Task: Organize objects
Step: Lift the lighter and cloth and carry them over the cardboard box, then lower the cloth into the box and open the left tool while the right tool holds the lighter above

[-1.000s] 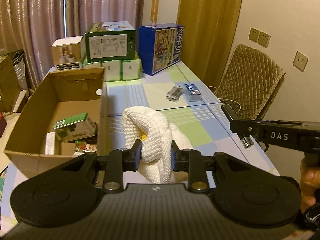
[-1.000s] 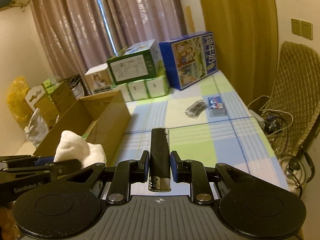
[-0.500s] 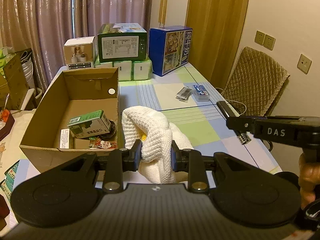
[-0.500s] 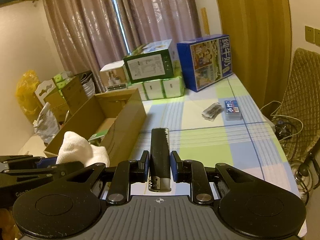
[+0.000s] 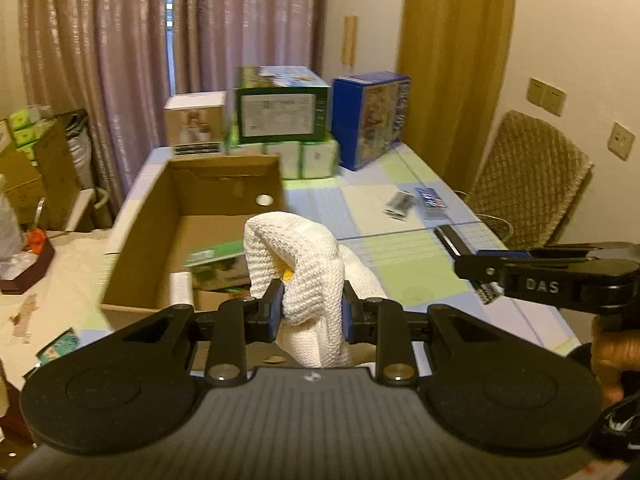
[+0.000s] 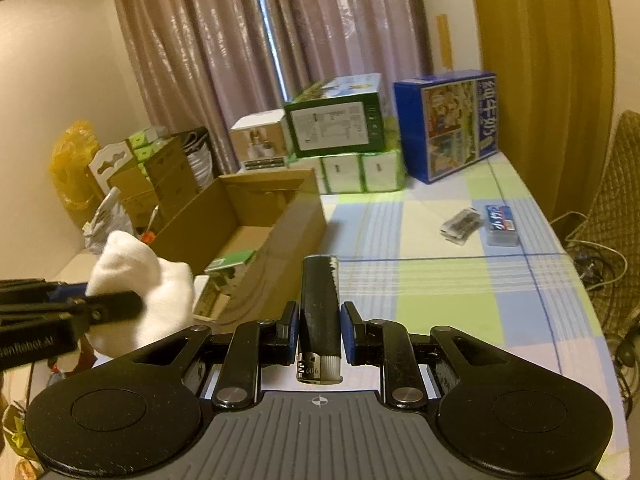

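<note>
Mid-task: the left gripper (image 5: 312, 306) pinches a white cloth (image 5: 298, 264) above the near end of the open box (image 5: 224, 170), and the right gripper (image 6: 320, 334) clamps a black lighter (image 6: 320, 304) over the tabletop (image 6: 460, 292). The box already holds a few items; two small packets (image 6: 480, 224) lie unsorted beyond. The box's near wall stands just ahead of the cloth, with open room to the right.

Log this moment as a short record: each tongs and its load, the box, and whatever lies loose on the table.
left tongs: shut on white cloth, held in the air near the box
right tongs: shut on black lighter, metal end toward the camera
box: open cardboard, on the table's left side, green carton inside
table: checked cover; blue pack and clear packet lie side by side at the far right
</note>
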